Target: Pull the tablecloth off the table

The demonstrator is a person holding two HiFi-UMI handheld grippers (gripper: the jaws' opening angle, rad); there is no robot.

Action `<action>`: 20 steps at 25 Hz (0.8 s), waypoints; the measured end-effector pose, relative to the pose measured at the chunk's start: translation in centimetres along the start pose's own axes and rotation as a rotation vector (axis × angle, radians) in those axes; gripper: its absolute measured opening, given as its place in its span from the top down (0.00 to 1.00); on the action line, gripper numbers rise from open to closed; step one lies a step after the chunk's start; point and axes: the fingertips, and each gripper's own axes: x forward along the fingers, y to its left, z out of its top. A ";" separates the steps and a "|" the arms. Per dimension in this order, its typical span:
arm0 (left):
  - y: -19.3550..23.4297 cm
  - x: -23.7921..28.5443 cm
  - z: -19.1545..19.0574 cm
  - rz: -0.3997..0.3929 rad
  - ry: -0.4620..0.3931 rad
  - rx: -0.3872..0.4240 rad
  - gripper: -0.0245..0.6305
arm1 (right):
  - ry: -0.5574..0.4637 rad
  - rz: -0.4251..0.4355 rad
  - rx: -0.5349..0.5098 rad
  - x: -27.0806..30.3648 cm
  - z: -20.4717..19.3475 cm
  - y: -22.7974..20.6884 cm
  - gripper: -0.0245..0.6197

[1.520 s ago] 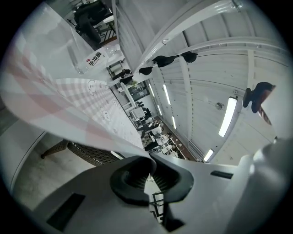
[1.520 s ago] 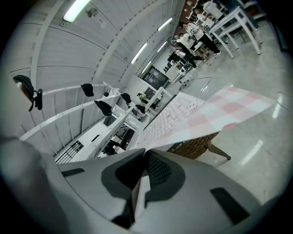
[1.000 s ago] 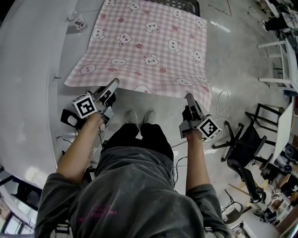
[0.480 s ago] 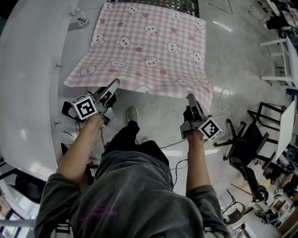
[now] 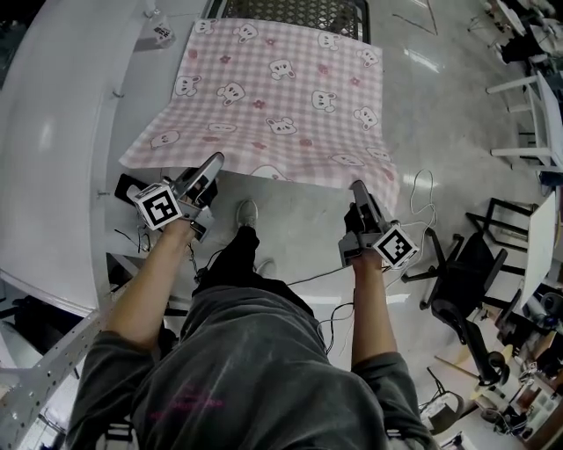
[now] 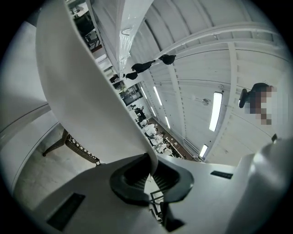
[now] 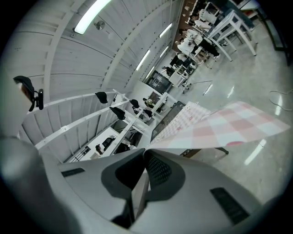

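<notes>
Head view | left tongs [image 5: 213, 164], right tongs [image 5: 357, 187] pinch tablecloth [image 5: 281, 97] | seemingly off table [image 5: 53, 132]

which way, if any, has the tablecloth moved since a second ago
Yes, toward the person: more of the black chair now shows beyond the far edge of the tablecloth.

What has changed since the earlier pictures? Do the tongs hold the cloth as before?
The cloth has been drawn toward the person, who has stepped back; its far edge now shows whole in the head view. Unchanged: the left tongs and the right tongs both stay shut on its near edge.
</notes>
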 end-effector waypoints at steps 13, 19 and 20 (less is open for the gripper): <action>-1.5 -0.4 0.0 -0.044 -0.032 0.031 0.96 | -0.028 0.041 -0.011 -0.7 0.1 0.1 0.96; -2.9 -1.0 -0.2 -0.062 -0.041 0.043 0.96 | -0.043 0.054 -0.010 -1.8 0.3 0.8 0.96; -3.1 -1.0 -0.3 -0.063 -0.038 0.045 0.96 | -0.044 0.054 -0.011 -1.9 0.3 0.9 0.96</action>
